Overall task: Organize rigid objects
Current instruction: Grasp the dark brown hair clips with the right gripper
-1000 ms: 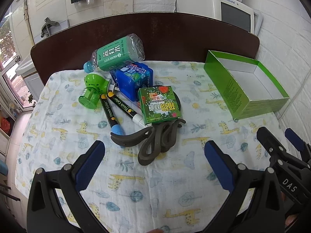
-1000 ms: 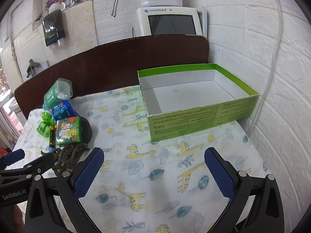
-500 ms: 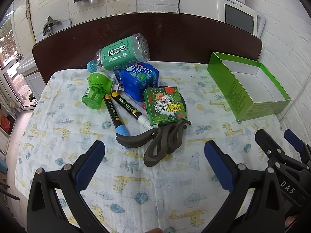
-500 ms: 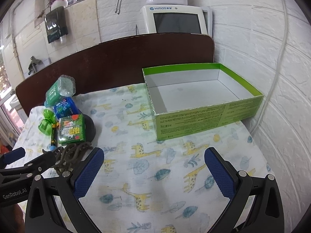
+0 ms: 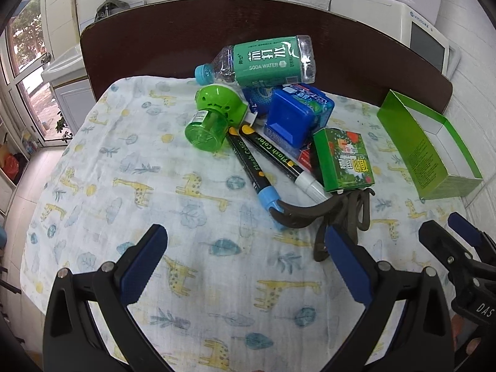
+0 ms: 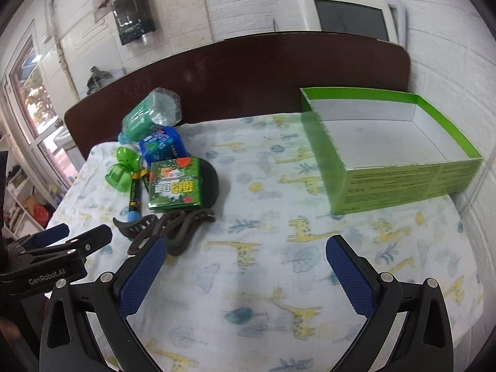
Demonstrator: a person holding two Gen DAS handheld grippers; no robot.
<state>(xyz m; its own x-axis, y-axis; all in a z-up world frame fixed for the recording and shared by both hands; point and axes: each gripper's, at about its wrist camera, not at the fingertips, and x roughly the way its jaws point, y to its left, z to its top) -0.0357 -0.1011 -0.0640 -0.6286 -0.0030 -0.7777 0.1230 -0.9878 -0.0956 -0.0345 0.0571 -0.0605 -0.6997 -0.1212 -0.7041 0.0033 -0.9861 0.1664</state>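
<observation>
A pile lies on the giraffe-print cloth: a soda water bottle (image 5: 266, 59), a green plastic device (image 5: 214, 117), a blue box (image 5: 297, 117), two black markers (image 5: 257, 164), a small green box (image 5: 342, 161) and dark hair claws (image 5: 313, 214). An empty green carton (image 6: 396, 145) stands at the right; it also shows in the left wrist view (image 5: 424, 152). My left gripper (image 5: 245, 263) is open and empty, just short of the claws. My right gripper (image 6: 245, 266) is open and empty over bare cloth, with the pile (image 6: 173, 183) to its left.
A dark brown headboard (image 5: 217, 31) runs along the far edge. A white brick wall (image 6: 458, 31) stands to the right, behind the carton. A white monitor-like appliance (image 6: 344, 12) sits beyond the headboard. The cloth's left edge drops off toward a window and shelves.
My left gripper has moved left and closer to the pile, so the objects look larger. My right gripper has swung left, bringing the pile more into view. Both stay open.
</observation>
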